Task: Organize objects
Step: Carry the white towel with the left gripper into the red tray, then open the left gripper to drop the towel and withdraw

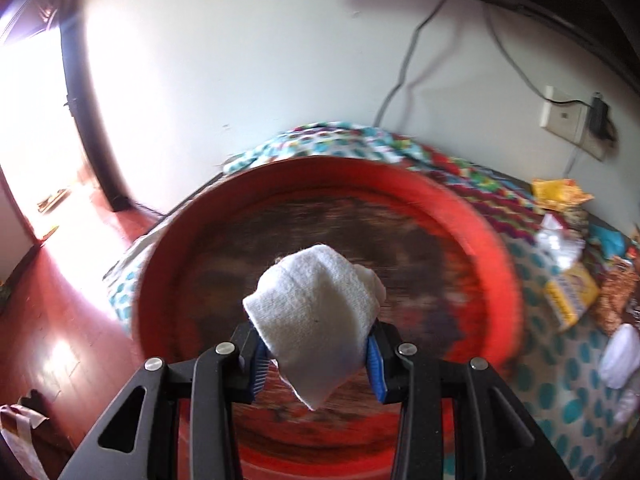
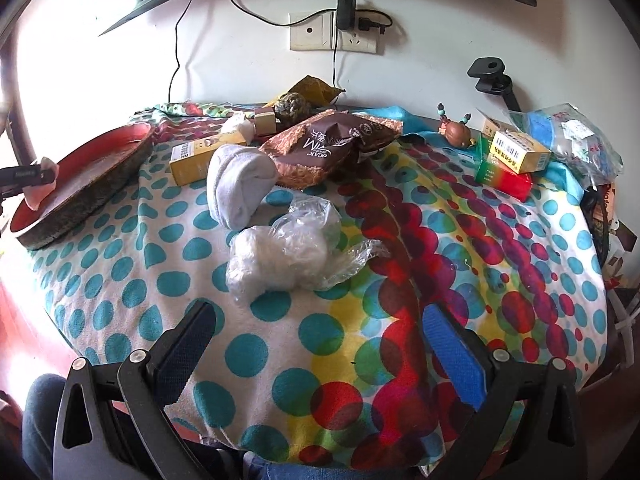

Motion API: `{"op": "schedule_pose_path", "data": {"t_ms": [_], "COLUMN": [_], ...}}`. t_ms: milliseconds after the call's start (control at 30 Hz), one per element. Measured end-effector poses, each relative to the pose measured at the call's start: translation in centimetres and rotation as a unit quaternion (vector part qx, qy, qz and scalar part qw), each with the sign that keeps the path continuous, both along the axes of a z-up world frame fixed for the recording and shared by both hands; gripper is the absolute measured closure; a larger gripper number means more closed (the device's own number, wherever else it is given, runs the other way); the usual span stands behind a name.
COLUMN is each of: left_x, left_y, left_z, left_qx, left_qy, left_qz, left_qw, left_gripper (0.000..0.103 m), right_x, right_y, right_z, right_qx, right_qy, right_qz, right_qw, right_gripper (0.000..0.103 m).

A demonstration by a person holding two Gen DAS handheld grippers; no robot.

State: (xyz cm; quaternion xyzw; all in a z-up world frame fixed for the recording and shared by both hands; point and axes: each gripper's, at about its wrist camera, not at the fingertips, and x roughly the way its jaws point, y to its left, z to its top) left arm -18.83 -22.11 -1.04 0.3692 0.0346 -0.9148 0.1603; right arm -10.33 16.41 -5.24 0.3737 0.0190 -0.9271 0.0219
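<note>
The left tongs [image 1: 316,354] pinch a rolled white sock [image 1: 316,308] between blue ribbed pads and hold it right over the red tray [image 1: 472,216], probably because the tray is where loose stuff gets collected. The sock looks soft and fuzzy, bunched into a lumpy roll; the tray is a shallow round dish, glossy red rim, dark worn centre. The right tongs [image 2: 320,344] hang spread and empty above the dotted cloth on the desk [image 2: 120,280], near a crinkly plastic bag [image 2: 292,252] and a second sock [image 2: 240,184]

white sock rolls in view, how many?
2. One white sock roll is clamped in the left gripper over the red tray. The other sock roll lies on the dotted cloth beside the yellow box. Clutter may hide more.
</note>
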Motion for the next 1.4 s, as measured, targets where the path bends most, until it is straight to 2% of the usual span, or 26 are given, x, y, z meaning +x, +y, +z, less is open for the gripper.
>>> {"op": "schedule_pose_path", "data": {"t_ms": [333, 900, 1000, 1033, 1067, 1133, 1267, 1400], "left_x": [-0.4, -1.3, -1.2, -1.2, -1.2, -1.1, 0.9, 5.4], "left_y": [-2.1, -2.5, -2.7, -2.6, -2.6, -2.1, -0.7, 2.1], "left_z": [-0.9, -1.9, -2.0, -2.1, -2.1, -2.0, -0.4, 1.5], "left_qx": [-0.009, 0.015, 0.022, 0.021, 0.019, 0.015, -0.011, -0.032], "left_qy": [-0.009, -0.012, -0.012, -0.013, -0.016, -0.015, 0.019, 0.061], "left_qz": [0.008, 0.006, 0.008, 0.009, 0.008, -0.003, -0.023, -0.055], "left_qw": [0.9999, 0.9998, 0.9997, 0.9997, 0.9997, 0.9998, 0.9995, 0.9961], "left_gripper": [0.064, 0.063, 0.054, 0.044, 0.039, 0.017, 0.015, 0.014], "right_x": [0.1, -0.3, -0.2, -0.2, -0.2, -0.1, -0.1, -0.4], "right_y": [-0.1, -1.8, -2.3, -2.4, -2.4, -2.5, -2.1, -1.1], "right_z": [0.1, 0.1, 0.2, 0.3, 0.3, 0.5, 0.7, 0.2], "right_qx": [0.008, 0.039, 0.047, 0.049, 0.051, 0.055, 0.057, 0.061], "right_qy": [0.001, -0.003, -0.002, -0.002, -0.002, 0.000, 0.006, -0.005], "right_qz": [0.000, 0.010, 0.014, 0.015, 0.016, 0.016, 0.008, -0.012], "right_qw": [1.000, 0.999, 0.999, 0.999, 0.999, 0.998, 0.998, 0.998], "right_gripper": [0.000, 0.000, 0.000, 0.000, 0.000, 0.000, 0.000, 0.000]}}
